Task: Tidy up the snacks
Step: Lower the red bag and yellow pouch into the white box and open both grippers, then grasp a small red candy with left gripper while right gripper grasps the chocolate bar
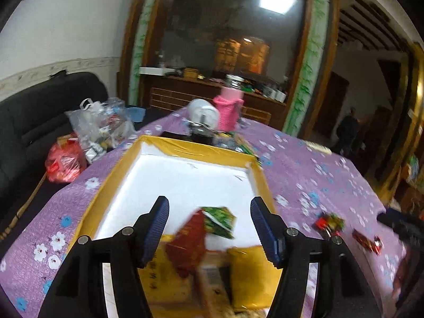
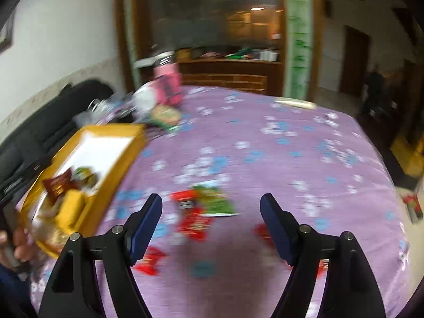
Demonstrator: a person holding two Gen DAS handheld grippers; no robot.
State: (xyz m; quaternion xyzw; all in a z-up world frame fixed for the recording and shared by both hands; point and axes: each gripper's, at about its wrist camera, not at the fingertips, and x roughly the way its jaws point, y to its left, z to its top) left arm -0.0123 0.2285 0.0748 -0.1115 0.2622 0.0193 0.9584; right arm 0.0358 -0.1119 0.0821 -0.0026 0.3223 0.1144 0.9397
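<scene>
Both tools spread, gripping nothing: left tool (image 1: 209,228) hovers over yellow box (image 1: 182,148) already containing snack packets (image 1: 204,230), right tool (image 2: 212,217) above loose red-green packets (image 2: 201,206) on tabletop (image 2: 291,145), likely next pick.

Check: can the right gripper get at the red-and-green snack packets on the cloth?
Probably yes. The right gripper is open, the red-and-green snack packets lie flat on the purple tablecloth just ahead, nothing between.
</scene>
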